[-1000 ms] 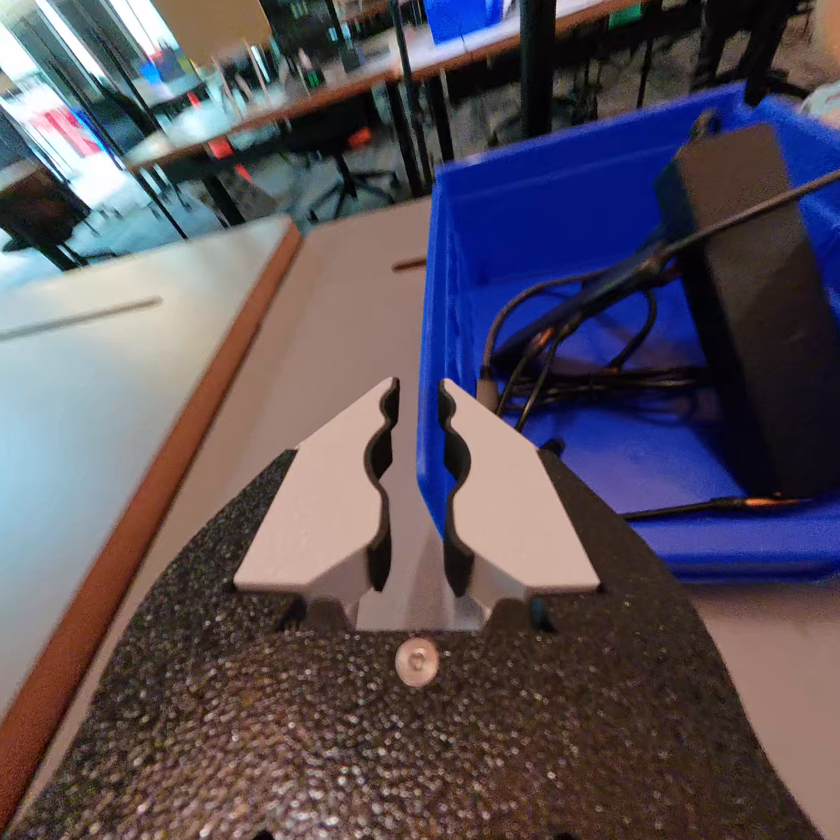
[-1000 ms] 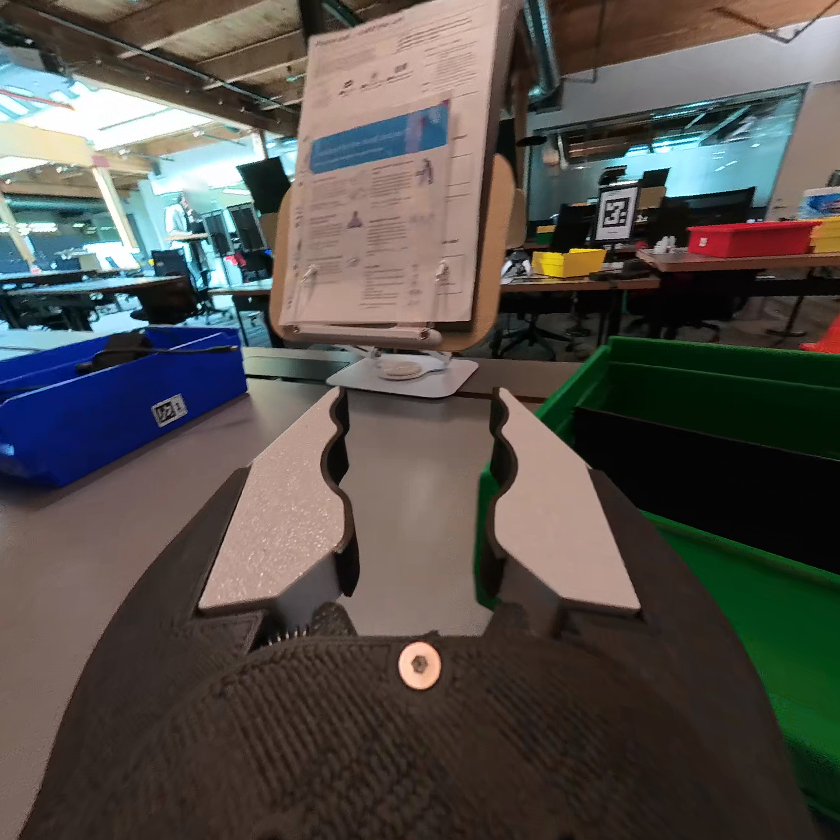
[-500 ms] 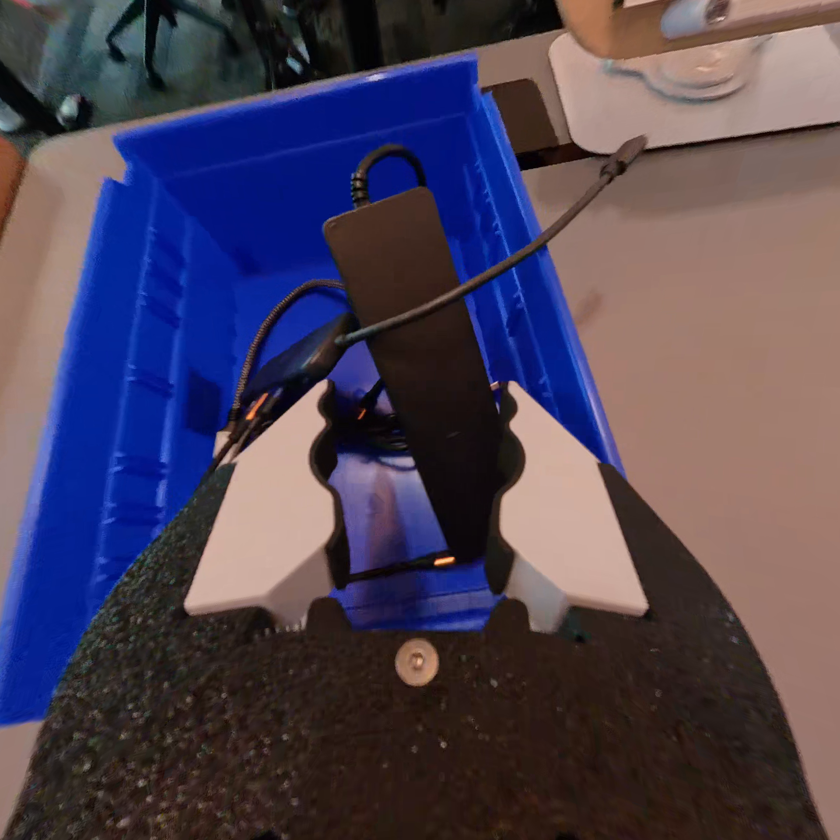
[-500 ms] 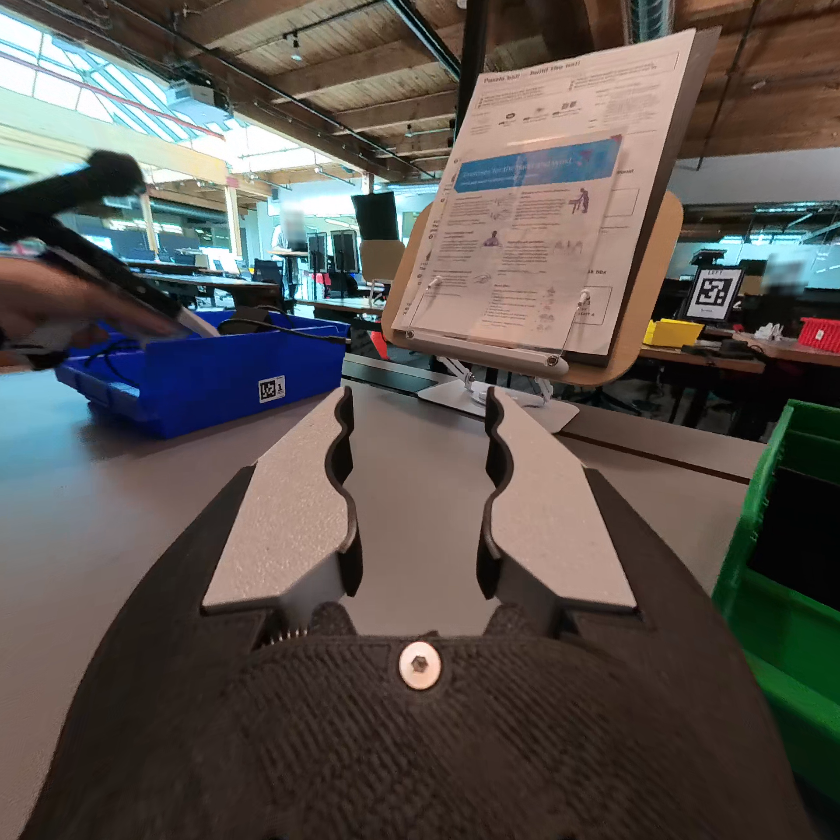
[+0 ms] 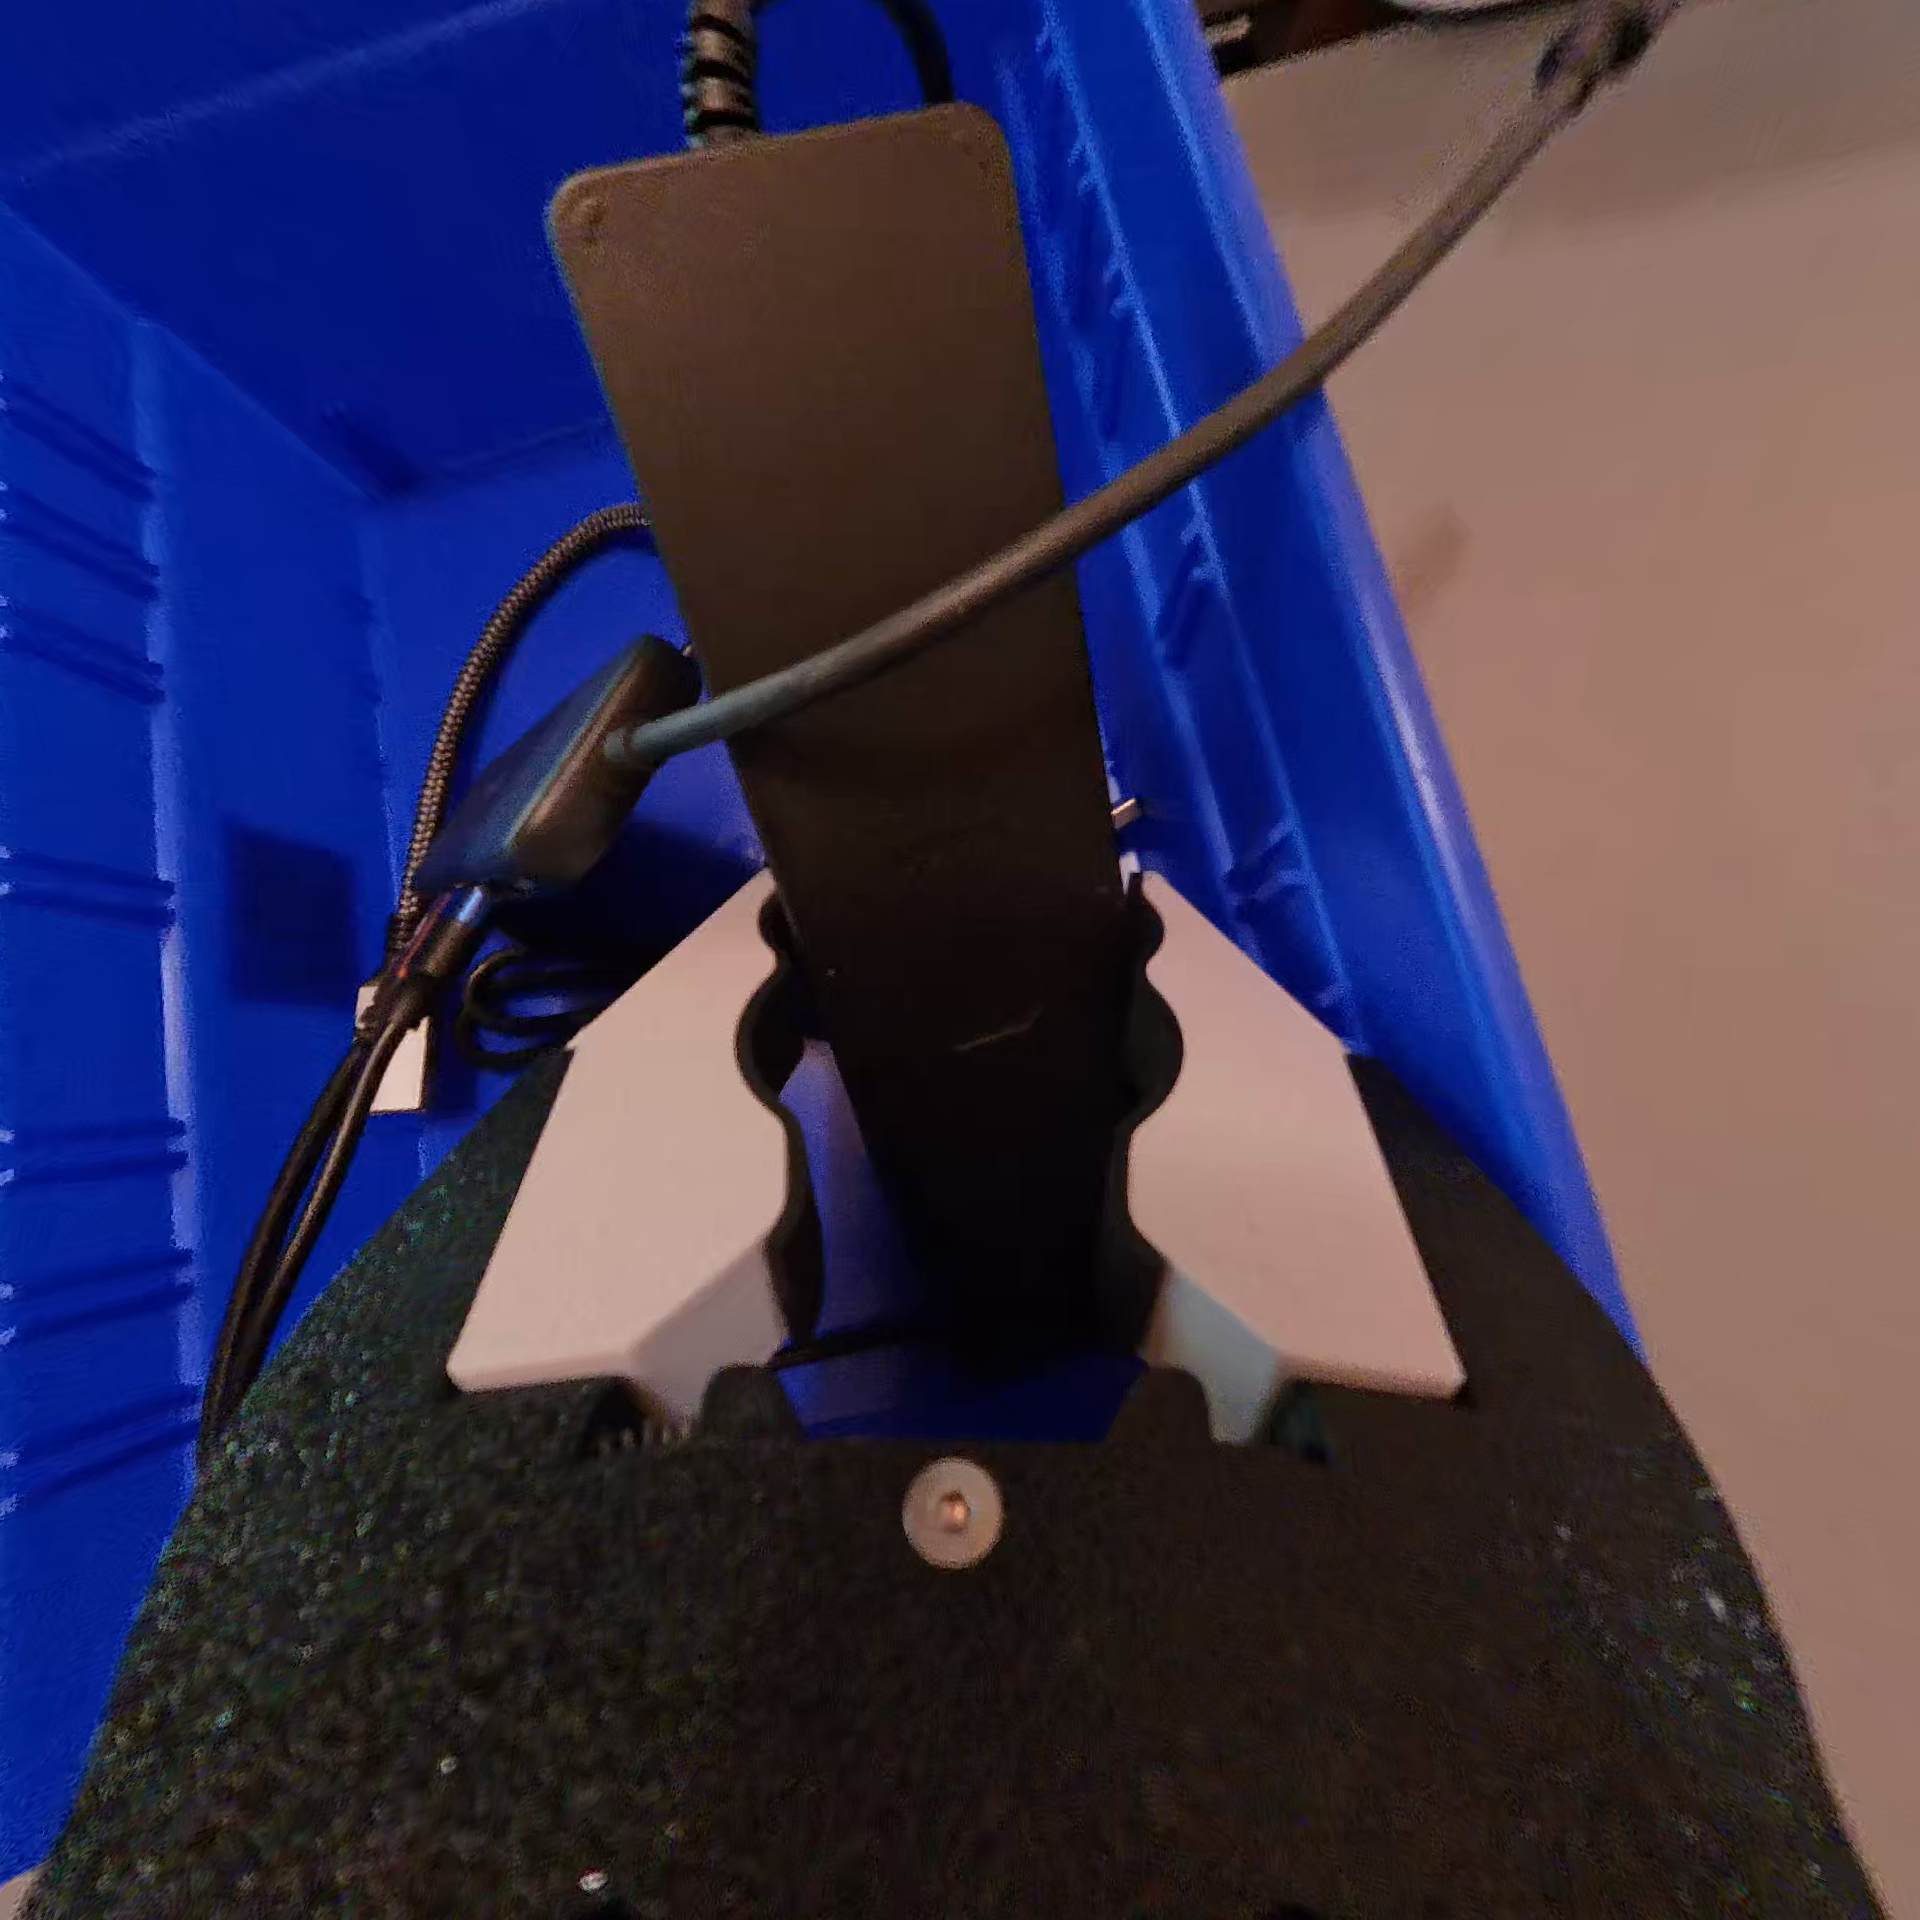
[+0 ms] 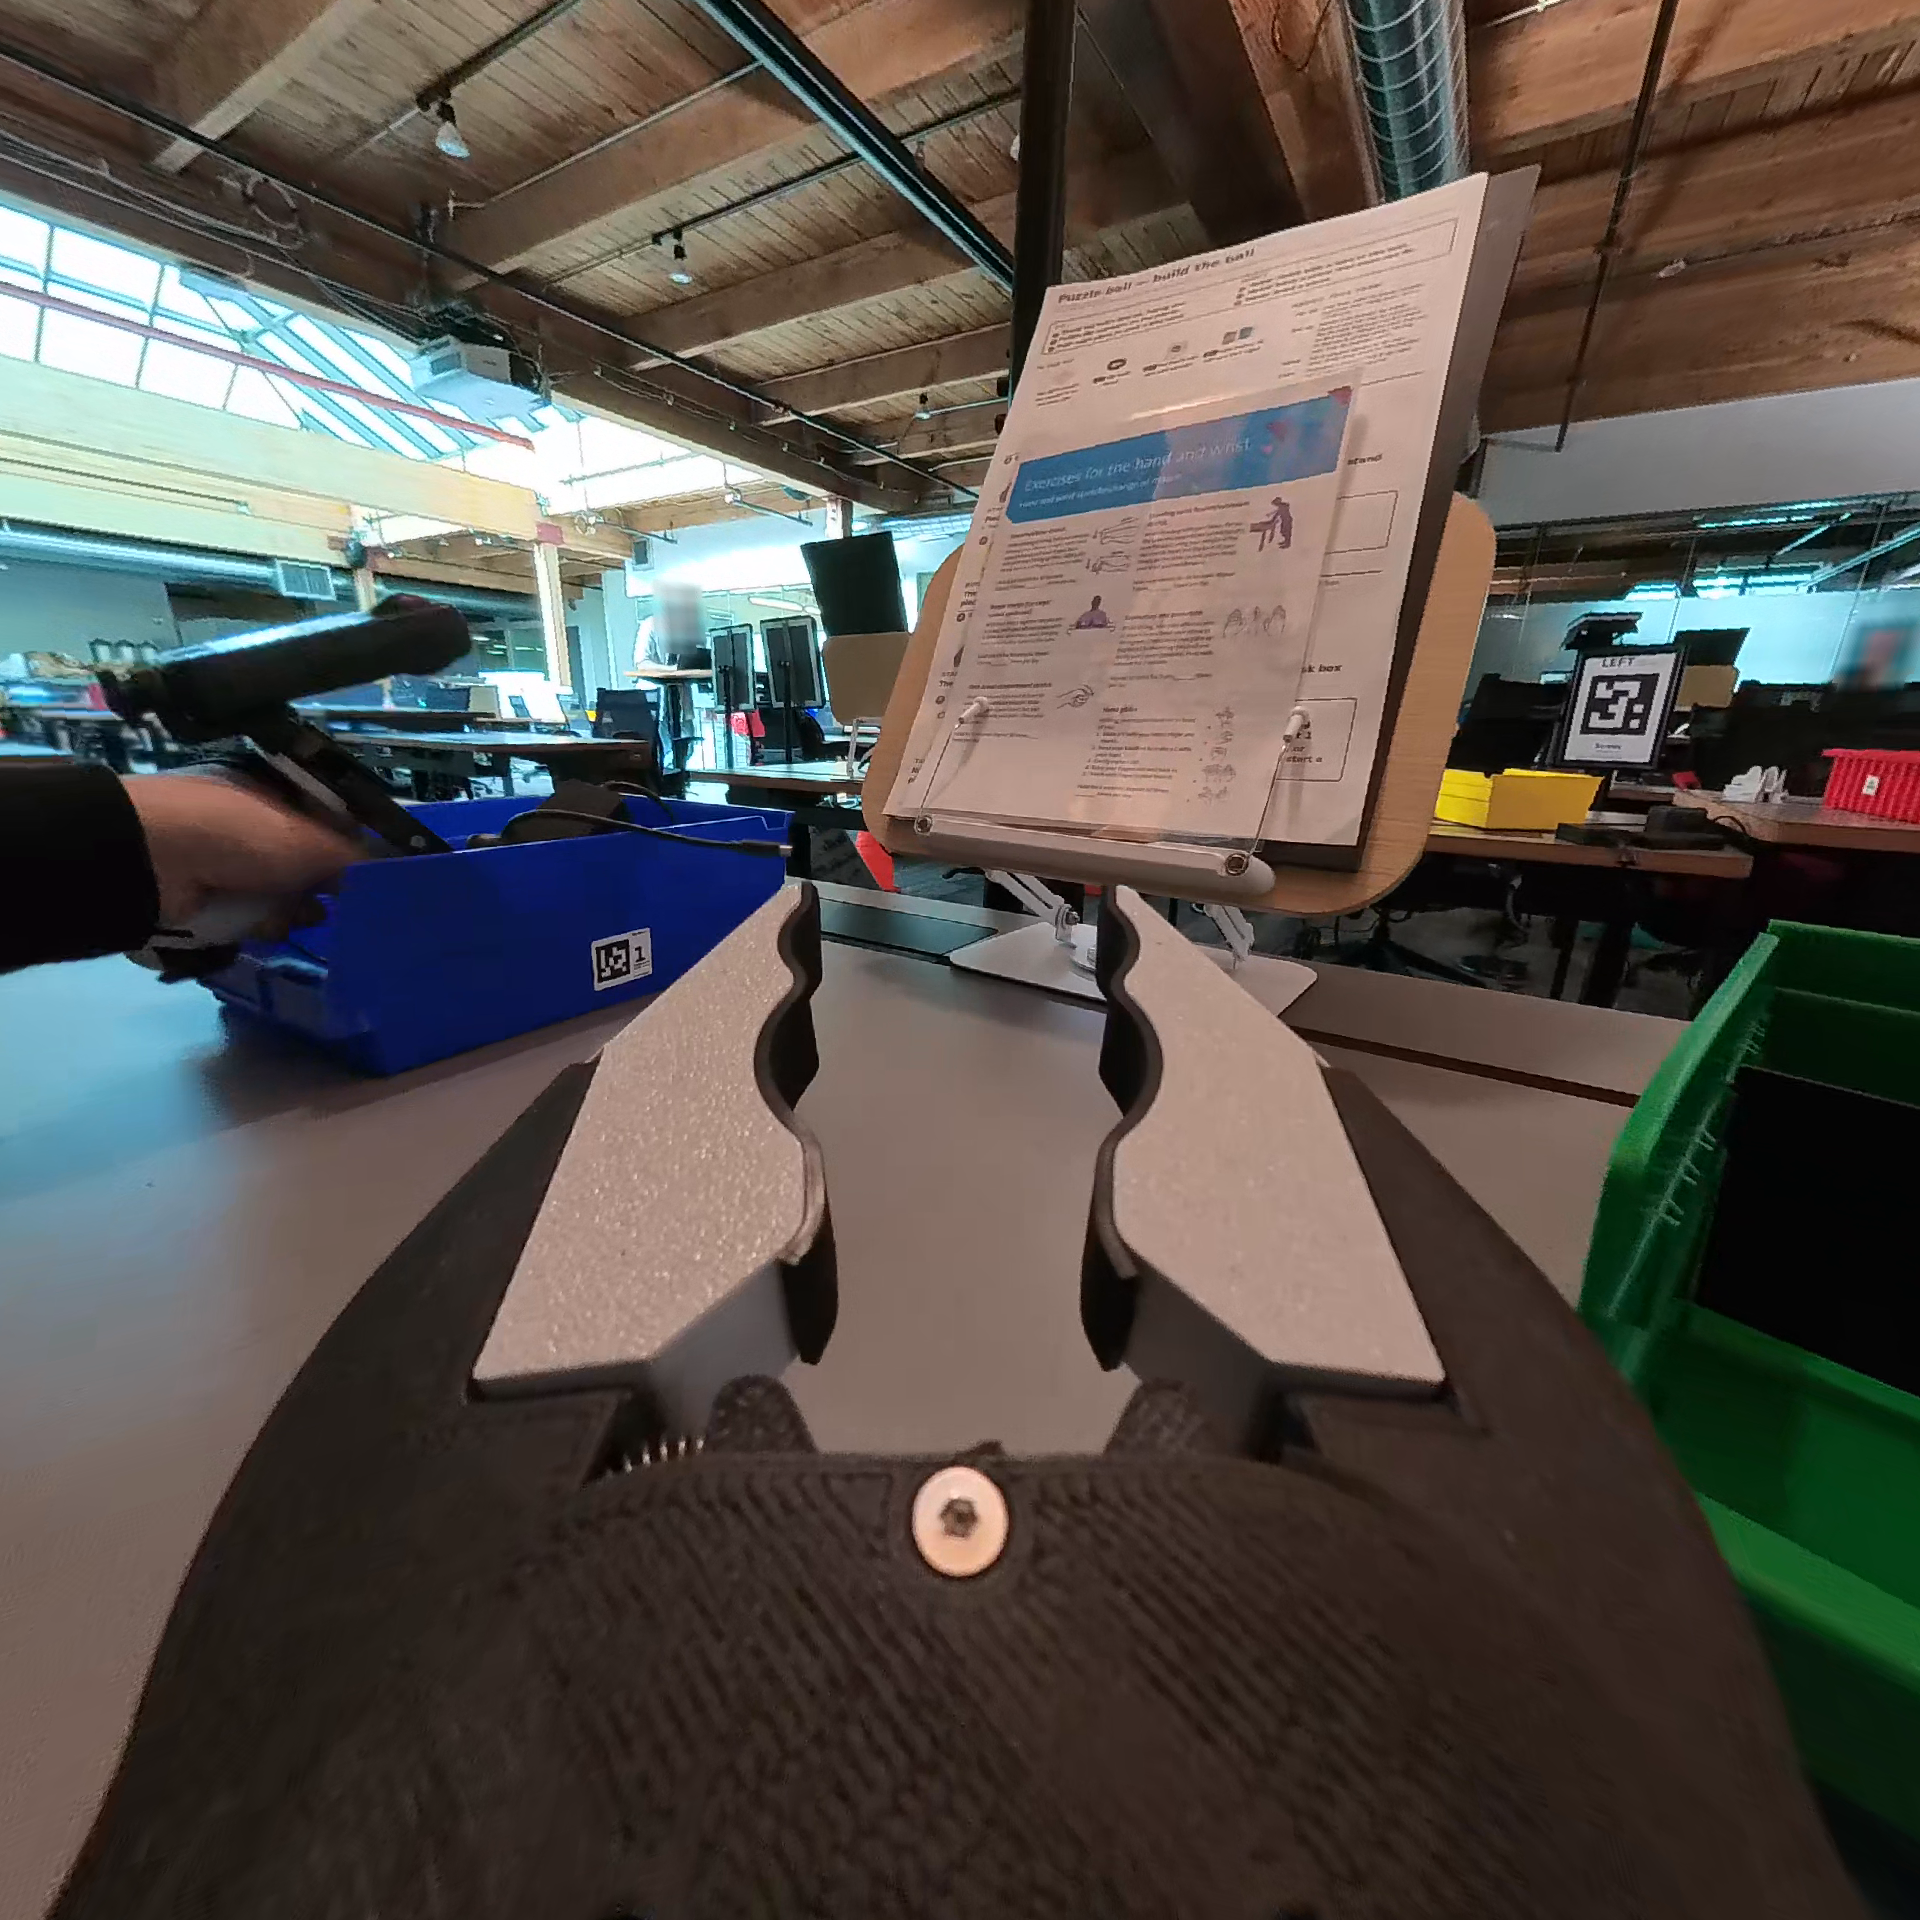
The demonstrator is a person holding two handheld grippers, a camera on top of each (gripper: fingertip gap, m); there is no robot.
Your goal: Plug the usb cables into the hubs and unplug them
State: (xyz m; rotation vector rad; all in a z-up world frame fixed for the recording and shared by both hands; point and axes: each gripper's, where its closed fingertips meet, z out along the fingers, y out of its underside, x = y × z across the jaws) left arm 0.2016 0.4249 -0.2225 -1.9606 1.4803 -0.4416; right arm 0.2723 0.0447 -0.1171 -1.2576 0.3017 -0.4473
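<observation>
Inside the blue bin point(image 5: 260, 436), the left tongs point(image 5: 961, 1049) stand apart around the long black hub point(image 5: 831, 499), not clamped. Closing may pinch the grey cable point(image 5: 1039, 582) lying across it. The right tongs point(image 6: 956, 1039) are apart and empty.

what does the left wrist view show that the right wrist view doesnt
Only the left wrist view shows the inside of the blue bin: a long black hub between the left hand-held gripper fingers, a smaller hub, and tangled cables.

Only the right wrist view shows the open right hand-held gripper, a document stand and a green bin.

Both show the blue bin, the cable draped over its wall, and the grey table.
</observation>
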